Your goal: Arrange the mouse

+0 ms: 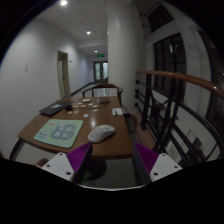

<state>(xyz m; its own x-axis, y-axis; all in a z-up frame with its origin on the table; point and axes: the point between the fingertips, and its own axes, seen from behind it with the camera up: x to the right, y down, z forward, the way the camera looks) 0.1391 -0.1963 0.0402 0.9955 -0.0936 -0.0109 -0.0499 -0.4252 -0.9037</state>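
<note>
A light grey mouse [101, 132] lies on the brown wooden table [110, 146], to the right of a pale green mouse mat [59, 132] with round marks on it. My gripper [112, 160] is open and empty. Its purple-padded fingers [70, 160] stand wide apart just short of the table's near edge. The mouse lies beyond them, roughly in line with the gap between the fingers.
A dark flat object [53, 108] lies at the table's far left. Papers and small items [97, 103] sit further along the table. Chairs [103, 89] stand at the far end. A railing [178, 100] runs along the right. A corridor extends beyond.
</note>
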